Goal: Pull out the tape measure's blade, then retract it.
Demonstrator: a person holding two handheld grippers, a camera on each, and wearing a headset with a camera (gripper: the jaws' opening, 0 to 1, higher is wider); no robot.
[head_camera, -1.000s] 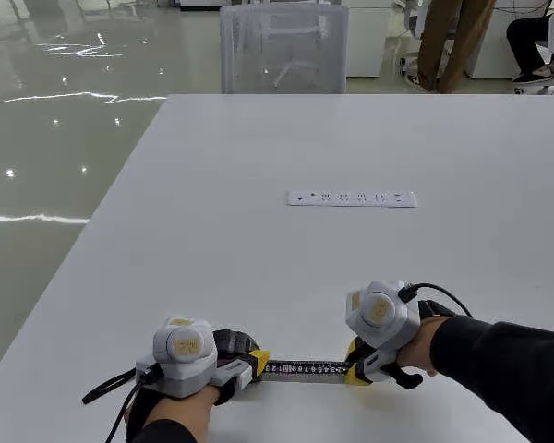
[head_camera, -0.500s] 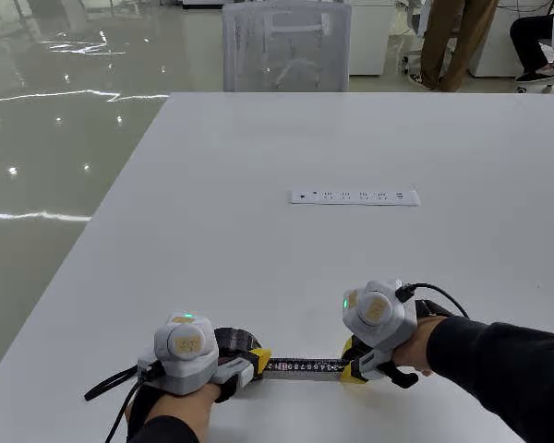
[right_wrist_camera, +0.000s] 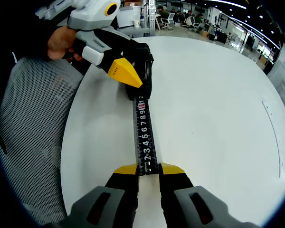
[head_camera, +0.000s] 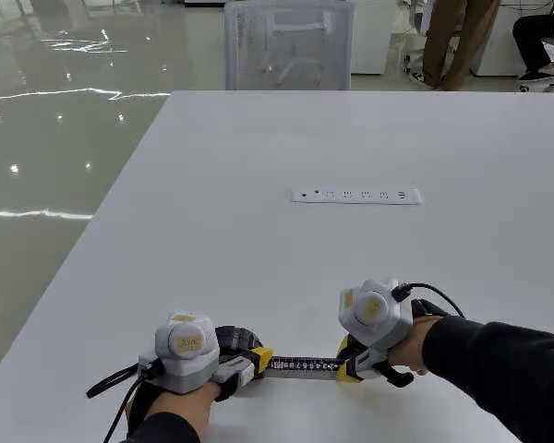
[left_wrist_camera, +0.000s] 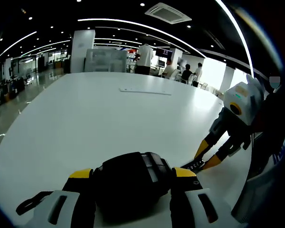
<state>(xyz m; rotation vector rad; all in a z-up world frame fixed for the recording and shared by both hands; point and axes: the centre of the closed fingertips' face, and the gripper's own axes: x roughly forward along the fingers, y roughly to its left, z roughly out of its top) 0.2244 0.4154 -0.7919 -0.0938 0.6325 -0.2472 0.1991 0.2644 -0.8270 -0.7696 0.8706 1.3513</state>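
Observation:
A black tape measure case (head_camera: 234, 340) (left_wrist_camera: 130, 183) (right_wrist_camera: 141, 59) sits near the white table's front edge, with my left gripper (head_camera: 247, 361) (left_wrist_camera: 133, 175) shut on it. A short length of black blade (head_camera: 301, 366) (right_wrist_camera: 144, 137) with white numbers runs from the case to the right. My right gripper (head_camera: 346, 367) (right_wrist_camera: 147, 168) is shut on the blade's free end. In the left gripper view the right gripper's yellow fingertips (left_wrist_camera: 206, 154) pinch the blade end (left_wrist_camera: 195, 165) at the right.
A white power strip (head_camera: 355, 196) (left_wrist_camera: 145, 91) lies flat at the table's middle. A mesh-backed chair (head_camera: 289, 44) stands at the far edge. People stand and sit beyond the far right corner. A grey mesh chair seat (right_wrist_camera: 31, 128) lies below the table edge.
The right gripper has shifted slightly left toward the case, so the exposed blade is a little shorter. The left gripper and case have stayed put.

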